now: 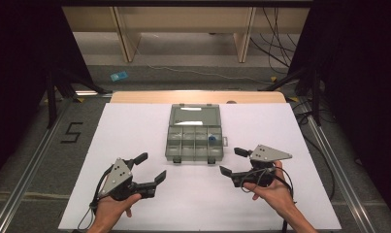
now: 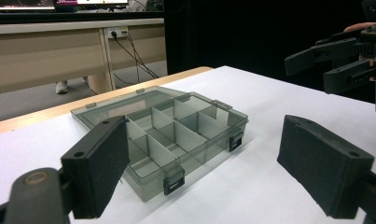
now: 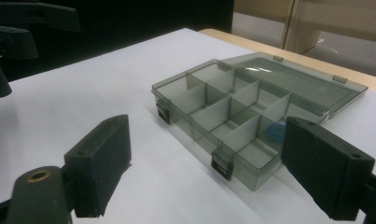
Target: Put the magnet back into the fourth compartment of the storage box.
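Both tools, left (image 1: 151,167) and right (image 1: 232,161), gape empty; organizer box (image 1: 195,143) lies at twelve o'clock between them, blue piece (image 1: 212,139) nearer the right.

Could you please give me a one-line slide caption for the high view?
Two open hand-held grippers, left and right, flank an open compartment box on a white table.

A white counter (image 1: 135,145) with a bare wooden strip along its far edge (image 1: 198,97). Near the middle lies an open, smoky-grey plastic organiser box (image 1: 195,143), lid (image 1: 195,115) folded flat away from the person. A small blue object (image 1: 212,139) sits in one far right-hand compartment.
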